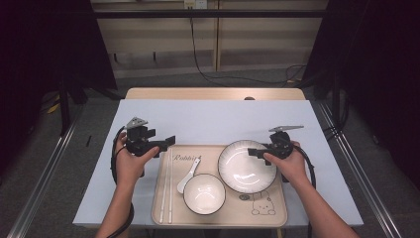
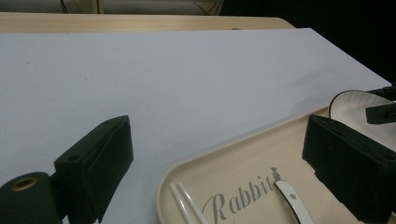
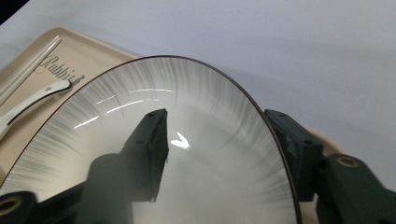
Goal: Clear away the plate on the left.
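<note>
A beige tray (image 1: pixel 233 210) printed "Rabbit" carries a white plate (image 1: pixel 242 168) with a dark rim, a white bowl (image 1: pixel 204 194), a white spoon (image 1: pixel 187 176) and white chopsticks (image 1: pixel 166 191). My right gripper (image 1: pixel 255 152) stands open at the plate's right edge. In the right gripper view its jaws (image 3: pixel 217 123) straddle the plate's rim (image 3: pixel 261 112), one over the inside, the other just outside, and the inner pad stays off the plate. My left gripper (image 1: pixel 168 141) hovers open by the tray's far left corner, its jaws (image 2: pixel 217 140) wide apart with nothing between them.
The tray sits at the near edge of a pale sheet (image 1: pixel 213 119) that covers the wooden table. Bare sheet stretches beyond the tray (image 2: pixel 243 158) toward the far edge. Dark floor, rails and cables surround the table.
</note>
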